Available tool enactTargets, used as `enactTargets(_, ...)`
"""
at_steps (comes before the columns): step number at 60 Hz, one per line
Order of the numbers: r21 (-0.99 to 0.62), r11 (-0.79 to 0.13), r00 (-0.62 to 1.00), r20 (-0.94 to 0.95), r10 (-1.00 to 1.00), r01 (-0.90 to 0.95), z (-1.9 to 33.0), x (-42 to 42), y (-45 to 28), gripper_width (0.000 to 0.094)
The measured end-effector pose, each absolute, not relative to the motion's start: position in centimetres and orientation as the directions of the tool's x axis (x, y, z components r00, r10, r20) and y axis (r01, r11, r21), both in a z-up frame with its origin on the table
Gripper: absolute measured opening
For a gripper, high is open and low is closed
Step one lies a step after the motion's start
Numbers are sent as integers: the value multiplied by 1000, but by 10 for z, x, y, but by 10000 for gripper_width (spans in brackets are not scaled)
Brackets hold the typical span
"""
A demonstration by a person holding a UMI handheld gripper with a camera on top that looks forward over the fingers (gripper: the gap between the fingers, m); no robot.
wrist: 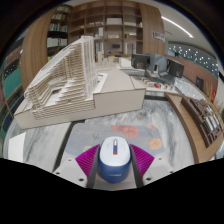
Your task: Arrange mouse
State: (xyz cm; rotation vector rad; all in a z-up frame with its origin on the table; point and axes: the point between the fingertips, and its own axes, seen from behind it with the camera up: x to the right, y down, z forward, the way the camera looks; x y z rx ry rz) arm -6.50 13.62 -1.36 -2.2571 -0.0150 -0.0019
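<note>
A blue and white computer mouse with a small red mark on its top sits between my gripper's two fingers. The pink pads press against both of its sides, so the gripper is shut on it. The mouse points forward along the fingers, over a grey marbled table top. I cannot tell whether it rests on the table or hangs just above it.
A large white stepped architectural model stands on a wooden base beyond the fingers to the left. Desks with monitors are at the back right. A wooden shelf unit runs along the right.
</note>
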Motion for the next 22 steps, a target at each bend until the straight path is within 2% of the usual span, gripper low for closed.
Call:
enactTargets(4,-758,-653,1000,-24,6,-15,-11,-66,125,735)
enactTargets(5,-757,-654,999,-30,11,-16,-7,-68,120,838)
enactTargets(7,-754,-657,999,-33,14,-16,-3,-68,110,905)
enactTargets(8,-754,-657,999,-33,14,-15,0,-68,104,853)
enactTargets(10,-759,-651,999,-35,23,-12,7,-68,92,826)
enactTargets(22,-821,-567,989,-134,65,-74,60,-65,-7,839)
